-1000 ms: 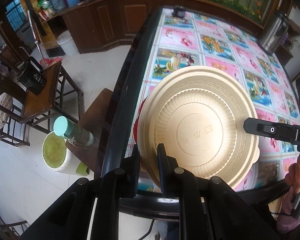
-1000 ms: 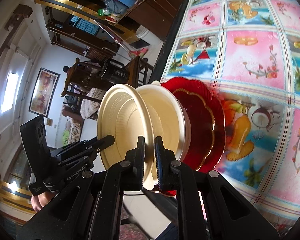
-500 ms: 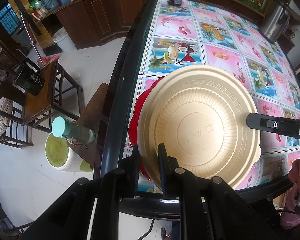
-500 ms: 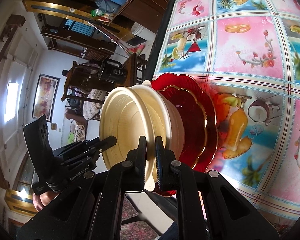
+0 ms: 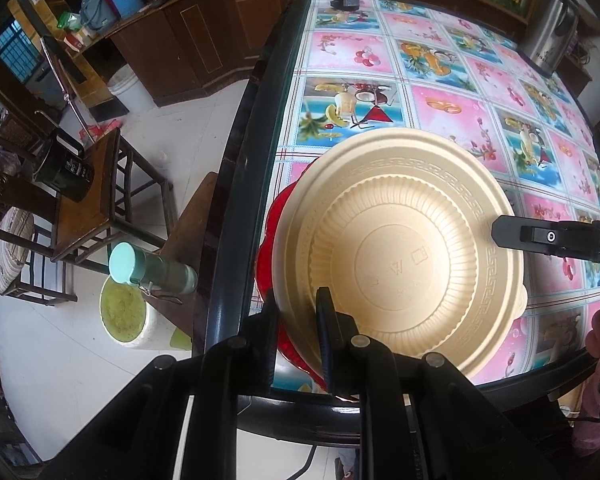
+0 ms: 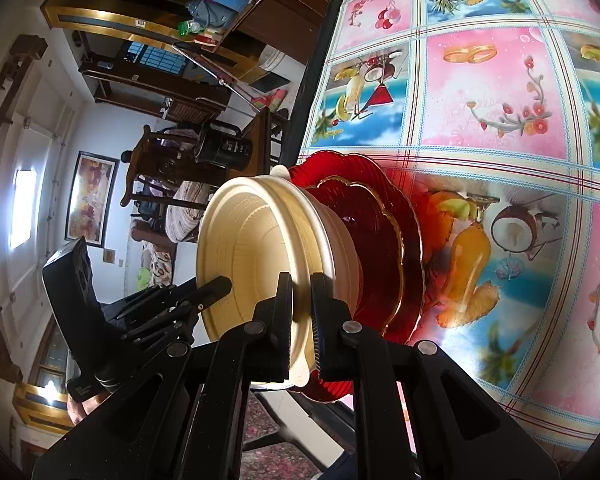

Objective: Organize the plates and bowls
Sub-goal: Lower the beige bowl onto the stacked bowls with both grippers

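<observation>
Fingers of left gripper (image 5: 296,320) and right gripper (image 6: 301,312) clamped on rim of ribbed cream plastic bowl (image 5: 400,252), empty, nested over scalloped red glass plates (image 6: 384,240) near edge of glossy patterned table (image 5: 440,92).

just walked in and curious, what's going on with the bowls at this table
A person holds a gripper in each hand, and both are clamped on the rim of a cream bowl: the left gripper at the near edge, the right gripper at the opposite side. The bowl sits in or just above another cream bowl stacked on red plates near the edge of the table.
</observation>
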Action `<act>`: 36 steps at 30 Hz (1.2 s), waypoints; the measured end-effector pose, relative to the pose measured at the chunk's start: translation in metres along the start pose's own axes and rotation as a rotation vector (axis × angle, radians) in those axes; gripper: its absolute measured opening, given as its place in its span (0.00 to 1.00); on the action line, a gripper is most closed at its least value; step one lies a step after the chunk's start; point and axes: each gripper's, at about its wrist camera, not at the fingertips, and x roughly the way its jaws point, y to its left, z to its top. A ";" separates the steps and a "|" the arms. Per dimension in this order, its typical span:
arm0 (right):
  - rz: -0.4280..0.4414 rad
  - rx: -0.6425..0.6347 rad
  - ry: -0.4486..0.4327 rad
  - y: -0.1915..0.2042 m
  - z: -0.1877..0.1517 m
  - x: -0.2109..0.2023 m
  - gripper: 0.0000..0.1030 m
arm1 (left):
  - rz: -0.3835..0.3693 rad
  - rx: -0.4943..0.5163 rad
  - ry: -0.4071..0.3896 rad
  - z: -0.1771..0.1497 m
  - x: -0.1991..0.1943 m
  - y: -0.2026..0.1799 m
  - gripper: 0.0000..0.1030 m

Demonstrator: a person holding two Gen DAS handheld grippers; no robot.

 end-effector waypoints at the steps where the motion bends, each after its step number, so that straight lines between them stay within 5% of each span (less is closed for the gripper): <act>1: 0.000 -0.001 0.000 0.000 0.000 0.000 0.10 | 0.000 0.000 -0.001 0.000 0.000 0.000 0.17; 36: 0.006 0.010 -0.003 -0.003 0.006 0.003 0.10 | 0.090 0.056 -0.069 0.006 0.003 -0.010 0.18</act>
